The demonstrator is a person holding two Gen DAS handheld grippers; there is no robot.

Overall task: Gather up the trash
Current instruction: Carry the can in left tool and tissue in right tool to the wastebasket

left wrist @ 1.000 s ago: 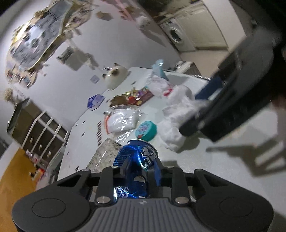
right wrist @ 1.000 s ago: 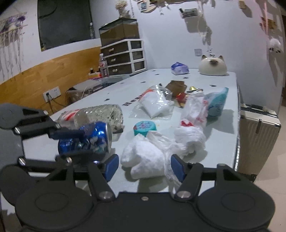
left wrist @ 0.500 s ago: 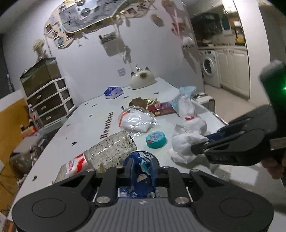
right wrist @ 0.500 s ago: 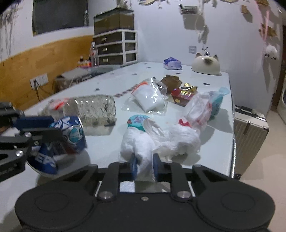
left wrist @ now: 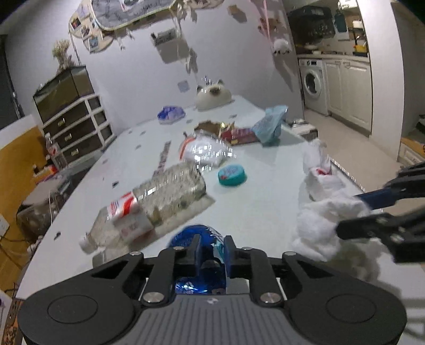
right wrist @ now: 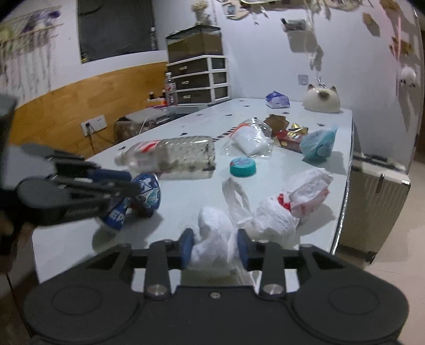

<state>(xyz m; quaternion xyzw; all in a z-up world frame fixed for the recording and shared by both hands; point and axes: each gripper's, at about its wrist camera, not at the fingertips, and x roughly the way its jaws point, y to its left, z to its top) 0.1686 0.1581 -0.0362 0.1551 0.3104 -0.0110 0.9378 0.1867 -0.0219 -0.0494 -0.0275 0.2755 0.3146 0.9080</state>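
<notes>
Near table edge: your left gripper (left wrist: 211,248) pinches the crushed blue can (right wrist: 144,196), light but slick and dented, so grip mid-body; your right gripper (right wrist: 215,248), jaws just eased, clasps the soft white bag wad (right wrist: 212,236).

A lived-in home is indicated: a washing machine (left wrist: 313,86) and kitchen cabinets (left wrist: 348,87) are seen through a doorway, a drawer unit (right wrist: 199,79) against the wall, a suitcase (right wrist: 372,209) beside the table (right wrist: 186,196).

The left gripper (left wrist: 211,250) hides most of the blue can (left wrist: 198,265); wall hangings (left wrist: 127,16) blur.
</notes>
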